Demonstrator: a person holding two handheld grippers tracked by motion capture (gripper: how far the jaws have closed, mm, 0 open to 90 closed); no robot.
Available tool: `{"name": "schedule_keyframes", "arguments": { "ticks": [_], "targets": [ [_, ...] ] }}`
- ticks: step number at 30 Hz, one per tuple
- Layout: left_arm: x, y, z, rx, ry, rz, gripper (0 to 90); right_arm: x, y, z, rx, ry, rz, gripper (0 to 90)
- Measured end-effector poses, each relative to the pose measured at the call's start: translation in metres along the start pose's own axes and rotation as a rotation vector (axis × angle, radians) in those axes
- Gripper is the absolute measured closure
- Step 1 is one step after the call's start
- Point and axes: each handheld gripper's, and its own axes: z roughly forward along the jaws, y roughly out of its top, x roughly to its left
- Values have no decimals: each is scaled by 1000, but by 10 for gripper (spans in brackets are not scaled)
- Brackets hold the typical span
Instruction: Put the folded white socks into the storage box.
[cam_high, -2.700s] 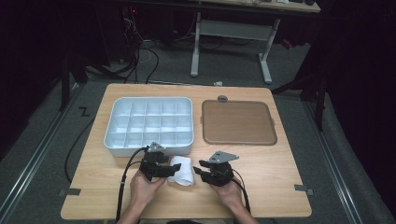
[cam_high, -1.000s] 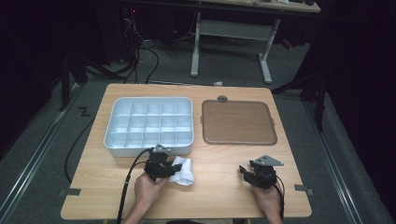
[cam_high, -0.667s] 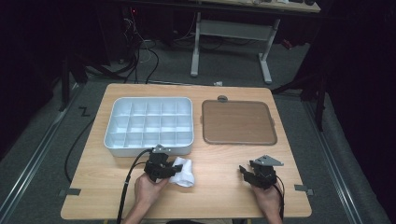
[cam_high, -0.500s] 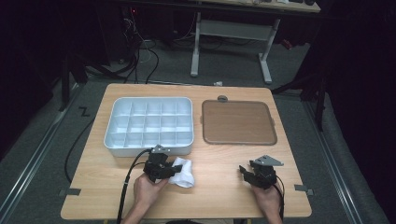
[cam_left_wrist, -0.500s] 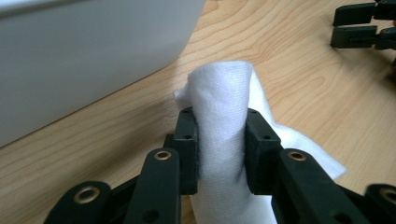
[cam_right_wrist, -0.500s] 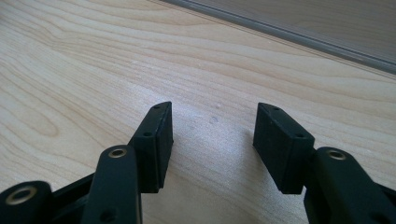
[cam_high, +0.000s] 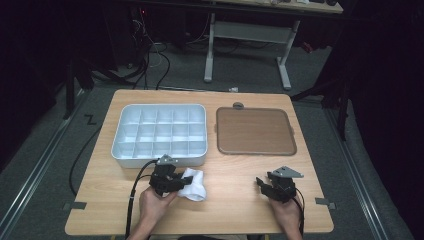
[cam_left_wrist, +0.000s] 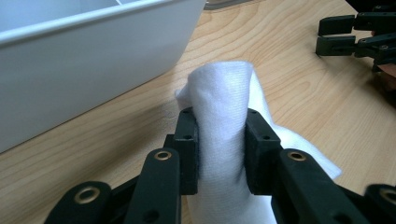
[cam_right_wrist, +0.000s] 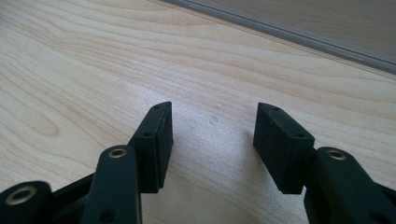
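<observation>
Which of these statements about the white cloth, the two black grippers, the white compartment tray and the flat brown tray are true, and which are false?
1. The left gripper is clamped on the white cloth. True.
2. The right gripper holds a corner of the cloth. False: its jaws stand open with nothing between them, over the bare light wooden table.
3. The white plastic compartment tray lies left of the flat brown tray in the high view. True.
4. The cloth lies inside the compartment tray. False: it is on the table, in front of the tray.
5. The compartments that show in the high view hold small parts. False: they look empty.
</observation>
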Motion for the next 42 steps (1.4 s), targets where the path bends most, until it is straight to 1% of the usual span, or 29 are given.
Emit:
{"name": "schedule_keyframes", "arguments": {
  "ticks": [5, 7, 9, 10, 17, 22, 23, 28, 34, 40, 42],
  "targets": [
    [-2, 2, -2, 2, -2, 14, 711, 0, 0, 0, 0, 0, 1, 478],
    [-5, 4, -3, -4, -10, 15, 711, 0, 0, 0, 0, 0, 2, 478],
    [-8, 6, -5, -2, -17, 27, 711, 0, 0, 0, 0, 0, 1, 478],
    [-9, 7, -5, -5, -21, 26, 711, 0, 0, 0, 0, 0, 1, 478],
    [-12, 11, -7, -8, -29, 41, 711, 0, 0, 0, 0, 0, 1, 478],
    [-14, 17, -9, -16, -39, 31, 711, 0, 0, 0, 0, 0, 0, 477],
    [-14, 19, -10, -19, -46, 13, 711, 0, 0, 0, 0, 1, -1, 477],
    [-12, 21, -11, -17, -42, 10, 711, 0, 0, 0, -1, 1, -4, 476],
    [-10, 26, -16, -25, -51, -10, 711, 0, 0, 0, -1, 1, -4, 477],
    [-11, 31, -20, -31, -50, -2, 711, 0, 0, 0, -1, 1, -4, 476],
    [-12, 34, -22, -32, -49, 7, 711, 0, 0, 0, -1, 1, -4, 477]
  ]
}}
